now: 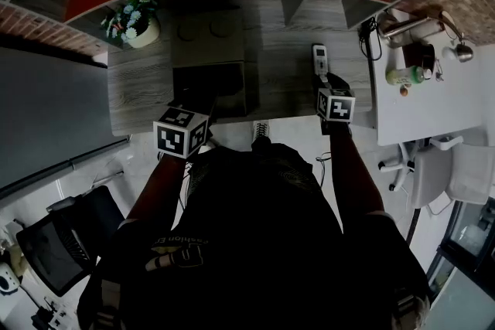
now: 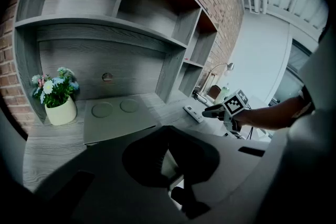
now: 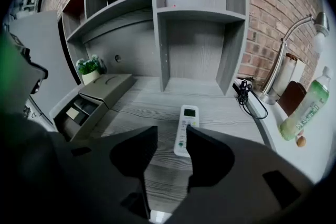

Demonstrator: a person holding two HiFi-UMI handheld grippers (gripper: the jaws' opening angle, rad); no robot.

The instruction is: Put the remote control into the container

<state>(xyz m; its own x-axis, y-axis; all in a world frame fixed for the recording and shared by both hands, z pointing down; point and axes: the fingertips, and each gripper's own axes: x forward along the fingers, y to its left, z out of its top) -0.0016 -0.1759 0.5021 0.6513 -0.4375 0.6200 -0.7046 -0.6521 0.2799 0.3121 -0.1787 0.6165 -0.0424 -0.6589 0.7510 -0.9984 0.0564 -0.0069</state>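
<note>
Far left there's a rounded cream ceramic pot of pale blue and white flowers [image 1: 133, 21] on the grey wood-grain desk [image 3: 157, 107]. Next to it sits the boxy matte grey container [image 3: 86, 122]. Its flat lid [image 2: 118, 118] is flipped open behind it, with two shallow round dimples pressed into it. Inside the container you can make out a couple of compartments and a pale card, but that's about it. From the head view the interior is just a dark square.

The left gripper [image 2: 167, 131] hangs by the container's near edge with its jaw tips pinched together. Nothing shows clamped in them. Its dark body blocks most of the box in its own view.

Further right, the slim white plastic remote control [image 3: 188, 117] lies flat on the desk, well apart from the container. It has a small greenish screen and rows of tiny buttons too small to read. The right gripper [image 3: 171, 131] hovers just short of it, jaws spread and empty. The right jaw covers the remote's near corner.

Past that there's a tangled black cable [image 3: 247, 94], a shiny bent metal lamp [image 3: 294, 55] and a translucent green plastic bottle [image 3: 307, 107]. The person's dark torso hides the desk's front edge.
</note>
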